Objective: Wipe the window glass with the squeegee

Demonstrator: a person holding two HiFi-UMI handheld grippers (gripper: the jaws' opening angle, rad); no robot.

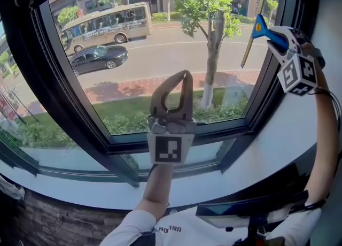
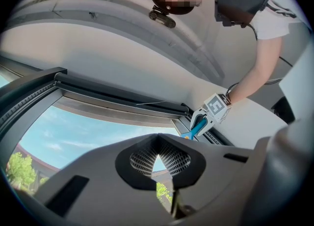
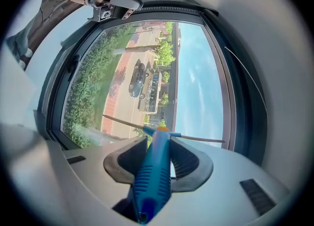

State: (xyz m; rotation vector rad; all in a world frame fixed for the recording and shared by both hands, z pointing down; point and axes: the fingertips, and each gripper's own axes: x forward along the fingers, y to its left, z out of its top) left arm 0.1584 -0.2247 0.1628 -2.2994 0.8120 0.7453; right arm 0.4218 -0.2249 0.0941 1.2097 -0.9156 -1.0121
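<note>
Between the jaws of the right claw sat the blue handle of the squeegee. The jaws pinched it from both sides, closed only as far as the handle let them. From the head view, that claw was up at about 2 o'clock. The thin blade hung from the handle toward 7 o'clock. It lay over the right edge of the window glass, close to the dark window frame. I could not tell if the blade was pressing on the glass or just near it.

The left claw was lower, near the middle of the glass. Its jaws were pressed together at the tips, with nothing between them.

A few things could have gone wrong from there. The claw held only the narrow handle, so a hard push might have made the squeegee twist or slip. If the blade met the glass crooked, only one end would have rubbed, and streaks would have been left. The blade was so near the frame at 3 o'clock that its end might have bumped it. A wipe toward 9 o'clock might also have run into the left claw.
</note>
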